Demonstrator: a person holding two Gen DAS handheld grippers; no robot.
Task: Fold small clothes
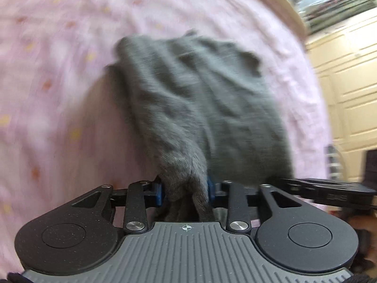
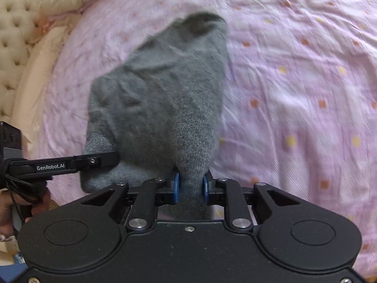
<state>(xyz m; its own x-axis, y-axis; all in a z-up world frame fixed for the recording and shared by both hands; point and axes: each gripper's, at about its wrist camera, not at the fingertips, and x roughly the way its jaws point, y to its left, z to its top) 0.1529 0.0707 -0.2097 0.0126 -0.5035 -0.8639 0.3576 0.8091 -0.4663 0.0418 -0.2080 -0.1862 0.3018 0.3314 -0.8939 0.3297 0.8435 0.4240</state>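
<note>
A small grey knitted garment [image 1: 200, 108] hangs from both grippers above a pink bedsheet [image 1: 59, 82]. My left gripper [image 1: 185, 188] is shut on one bunched edge of it, the cloth squeezed between the blue pads. In the right wrist view the same grey garment [image 2: 160, 99] drapes forward, and my right gripper [image 2: 191, 186] is shut on its near edge. The left gripper's finger [image 2: 94, 161] shows side-on at the left of that view, touching the cloth. The right gripper's finger [image 1: 329, 188] shows at the right of the left wrist view.
The pink sheet [image 2: 294, 94] with small orange and yellow squares covers the bed. A cream tufted headboard [image 2: 16, 35] curves along the left. Cream panelled cabinet doors [image 1: 348, 82] stand beyond the bed's right edge. A hand [image 2: 14, 210] holds the left gripper's handle.
</note>
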